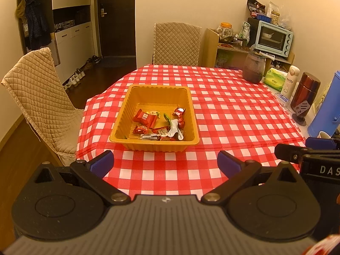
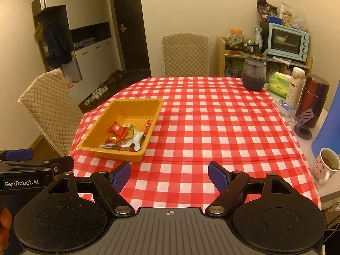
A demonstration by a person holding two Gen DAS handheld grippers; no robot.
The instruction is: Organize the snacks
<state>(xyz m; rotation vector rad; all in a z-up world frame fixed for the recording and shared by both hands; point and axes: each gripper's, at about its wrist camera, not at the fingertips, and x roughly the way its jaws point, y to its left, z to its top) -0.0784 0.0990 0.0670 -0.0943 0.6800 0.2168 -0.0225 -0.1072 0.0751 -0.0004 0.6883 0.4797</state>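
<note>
Orange ribbed plastic tray [image 1: 121,125] resting on the red-and-white checked tabletop [image 1: 229,114], left of centre, holding red-wrapped snacks [image 1: 145,116] and a white wrapper [image 1: 174,127] in its near half. Left gripper [image 1: 165,163] spread wide and empty, just near of the tray. Right gripper [image 2: 169,175] likewise spread and empty, to the tray's right. A floral mug [image 2: 325,165] stands at the tabletop's right edge.
</note>
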